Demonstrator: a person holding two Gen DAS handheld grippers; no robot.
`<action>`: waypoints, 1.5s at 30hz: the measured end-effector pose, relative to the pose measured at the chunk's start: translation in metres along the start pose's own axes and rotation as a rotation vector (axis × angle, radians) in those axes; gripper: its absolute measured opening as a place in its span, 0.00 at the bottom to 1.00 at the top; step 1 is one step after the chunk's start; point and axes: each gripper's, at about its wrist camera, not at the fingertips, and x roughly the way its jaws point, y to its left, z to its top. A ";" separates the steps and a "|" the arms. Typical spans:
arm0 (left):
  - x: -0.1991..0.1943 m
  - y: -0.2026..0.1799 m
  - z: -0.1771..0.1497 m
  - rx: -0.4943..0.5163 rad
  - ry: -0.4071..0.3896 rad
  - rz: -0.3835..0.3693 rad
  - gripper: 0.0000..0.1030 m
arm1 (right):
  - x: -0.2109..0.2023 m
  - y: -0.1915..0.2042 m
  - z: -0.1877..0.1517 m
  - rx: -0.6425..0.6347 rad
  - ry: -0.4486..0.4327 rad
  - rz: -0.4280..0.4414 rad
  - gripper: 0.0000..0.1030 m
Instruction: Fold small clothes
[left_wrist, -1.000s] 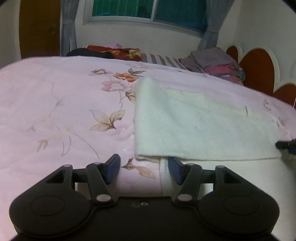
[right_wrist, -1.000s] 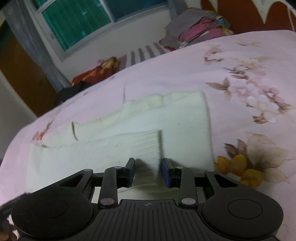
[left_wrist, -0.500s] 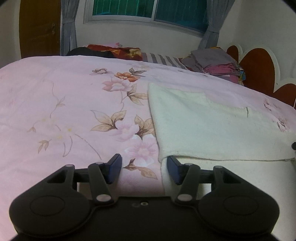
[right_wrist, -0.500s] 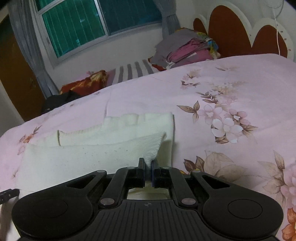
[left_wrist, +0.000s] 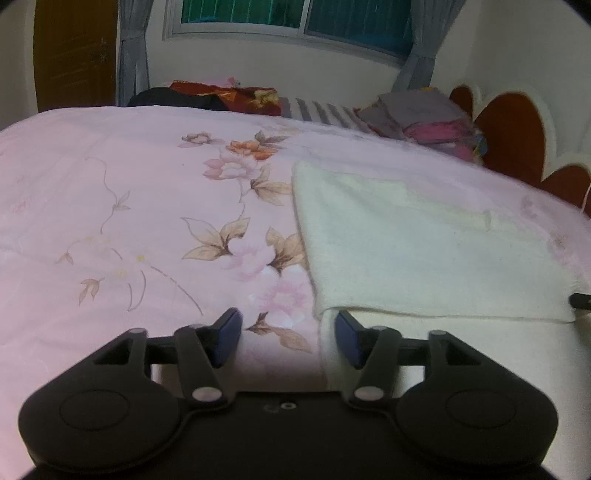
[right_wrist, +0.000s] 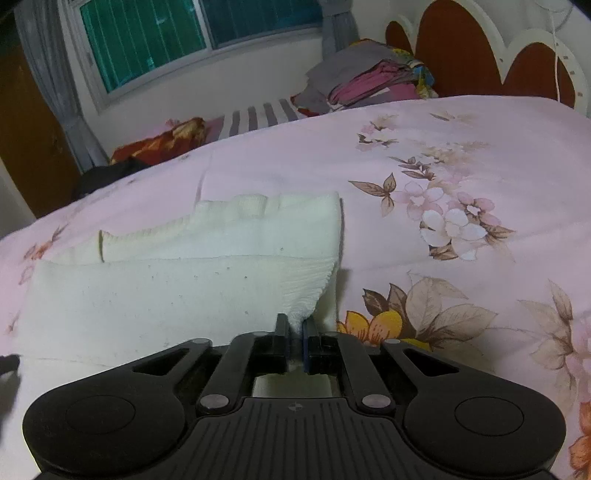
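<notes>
A cream knitted garment (right_wrist: 177, 291) lies partly folded on the pink floral bedspread (right_wrist: 443, 155). My right gripper (right_wrist: 294, 334) is shut on the garment's near right corner, and the cloth rises in a small peak into the pads. In the left wrist view the same garment (left_wrist: 406, 251) fills the right half. Over its near left edge my left gripper (left_wrist: 288, 334) hovers with its jaws opening. The right blue pad (left_wrist: 347, 338) stands above the cloth, the left one above the bedspread (left_wrist: 129, 206); nothing is pinched between them.
A pile of folded clothes (right_wrist: 369, 77) sits at the head of the bed by the red and white headboard (right_wrist: 498, 51). A red patterned cloth (left_wrist: 229, 94) and a dark item lie at the far edge under the window. The other gripper's tip (left_wrist: 581, 300) shows at the right edge.
My right gripper closed on the garment's near right corner and lifted it a little. The garment's left edge shifted to the right in the left wrist view, and the left jaws widened slightly.
</notes>
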 end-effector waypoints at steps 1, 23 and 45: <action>-0.016 -0.001 -0.001 0.015 -0.071 -0.013 0.70 | -0.007 0.000 0.002 0.005 -0.026 -0.014 0.15; 0.086 -0.061 0.076 0.189 -0.033 -0.137 0.72 | 0.028 0.024 0.025 -0.109 -0.053 -0.004 0.23; 0.092 -0.023 0.055 0.183 -0.017 -0.160 0.76 | 0.058 0.105 0.019 -0.200 -0.016 0.100 0.23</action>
